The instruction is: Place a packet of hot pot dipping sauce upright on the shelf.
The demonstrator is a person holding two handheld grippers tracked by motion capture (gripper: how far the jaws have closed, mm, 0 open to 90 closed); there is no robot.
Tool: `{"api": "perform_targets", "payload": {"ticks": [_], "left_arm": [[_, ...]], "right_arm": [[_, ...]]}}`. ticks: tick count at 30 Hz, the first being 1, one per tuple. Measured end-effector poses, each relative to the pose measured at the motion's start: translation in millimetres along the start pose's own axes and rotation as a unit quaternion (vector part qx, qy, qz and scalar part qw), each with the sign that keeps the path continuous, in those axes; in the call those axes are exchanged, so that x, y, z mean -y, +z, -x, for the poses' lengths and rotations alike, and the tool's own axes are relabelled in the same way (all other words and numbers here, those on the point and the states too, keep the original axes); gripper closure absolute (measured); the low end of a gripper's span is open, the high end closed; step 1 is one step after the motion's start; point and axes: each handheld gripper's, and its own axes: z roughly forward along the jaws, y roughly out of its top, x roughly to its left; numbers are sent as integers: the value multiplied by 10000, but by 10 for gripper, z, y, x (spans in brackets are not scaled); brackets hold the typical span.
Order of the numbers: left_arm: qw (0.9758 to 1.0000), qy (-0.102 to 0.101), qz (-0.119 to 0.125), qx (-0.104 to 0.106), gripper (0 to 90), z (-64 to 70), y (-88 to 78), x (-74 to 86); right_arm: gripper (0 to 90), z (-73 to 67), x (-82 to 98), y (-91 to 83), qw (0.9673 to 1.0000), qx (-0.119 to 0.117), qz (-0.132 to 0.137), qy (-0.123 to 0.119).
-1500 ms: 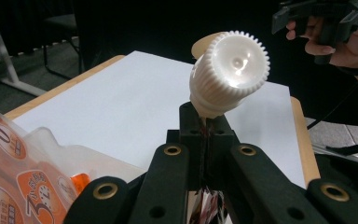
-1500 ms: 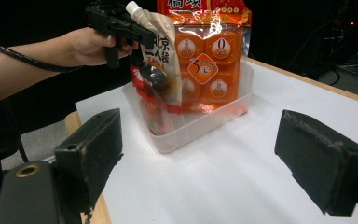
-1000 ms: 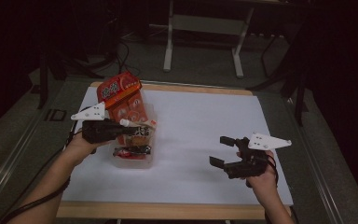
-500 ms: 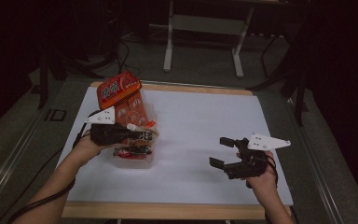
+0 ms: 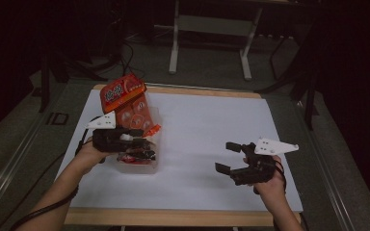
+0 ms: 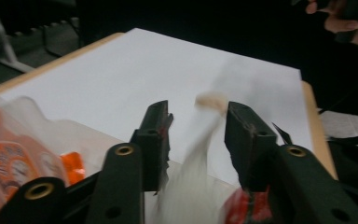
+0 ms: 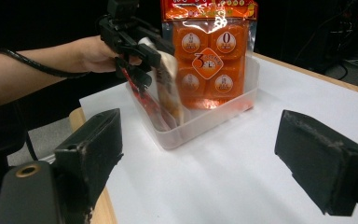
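**Left gripper lets go of a pale packet over the clear tub**

High view: The white table sheet [image 5: 207, 139] has a wooden border at the near and far edges, and dark floor drops away on both sides. A clear plastic tub [image 5: 151, 163] sits in the left half, leaving the middle and the far right of the sheet bare. The left gripper [image 5: 142, 147] hangs over the tub's near end, pointing toward the middle of the table. An orange snack bag [image 5: 125, 96] stands in the tub's far end, its long axis upright and leaning away from the person, its header at the top. The right gripper [image 5: 225, 157] hovers low over the near right part of the sheet, well apart from the tub, its jaws spread with nothing between them.

Left gripper view: The jaws have just been opening. A pale packet [image 6: 193, 154], blurred, lies in the gap between them, its long axis running up and away; the pads do not press on it. Beyond lies bare white sheet up to the wooden edge. The orange bag [image 6: 9, 163] shows at lower left, and something red [image 6: 242, 212] at the bottom.

Right gripper view: The right gripper [image 7: 200, 154] stands wide open over bare sheet. Ahead, the tub [image 7: 205, 119] holds the orange bag [image 7: 209, 60] upright against its far wall. The pale packet [image 7: 168, 86] hangs steeply, its lower end inside the tub, just below the left gripper [image 7: 142, 53]. Red wrappers [image 7: 144, 100] lean against the tub's left wall.
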Motion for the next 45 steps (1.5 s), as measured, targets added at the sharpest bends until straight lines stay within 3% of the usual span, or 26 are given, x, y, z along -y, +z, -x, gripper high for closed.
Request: {"api": "perform_targets", "payload": {"ticks": [2, 8, 10, 15, 20, 23, 31, 33, 38, 45], "left_arm": [[10000, -88, -1, 18, 534, 7, -8, -40], [9999, -55, 61, -77, 448, 58, -14, -184], [9997, -162, 25, -163, 355, 73, -12, -233], [9990, -457, -18, -6, 159, 97, -7, -308], [9989, -474, 58, -36, 99, 164, 1, -393], [9992, -385, 70, -56, 40, 233, 26, -474], [9988, -432, 224, 36, 23, 417, 70, -628], [9991, -313, 284, -22, 23, 478, 87, -659], [9986, -298, 444, 55, 23, 606, 126, -729], [9987, -250, 414, 188, 24, 767, 187, -770]], "right_arm": [[147, 1, 2, -1, 10000, -2, 2, 6], [147, 4, 5, -10, 10000, 12, 3, 18], [147, 5, 5, -15, 10000, 11, 2, 24], [147, 5, 9, -20, 10000, 13, 13, 35], [147, 11, 17, -20, 10000, 23, -7, 31], [147, 16, 22, -17, 10000, 26, -9, 58], [147, 11, 24, -38, 10000, 41, -1, 48], [147, 13, 30, -40, 10000, 51, -16, 54], [147, 19, 45, -38, 9999, 78, -42, 54], [147, 20, 72, -42, 9999, 95, -71, 65]]}}
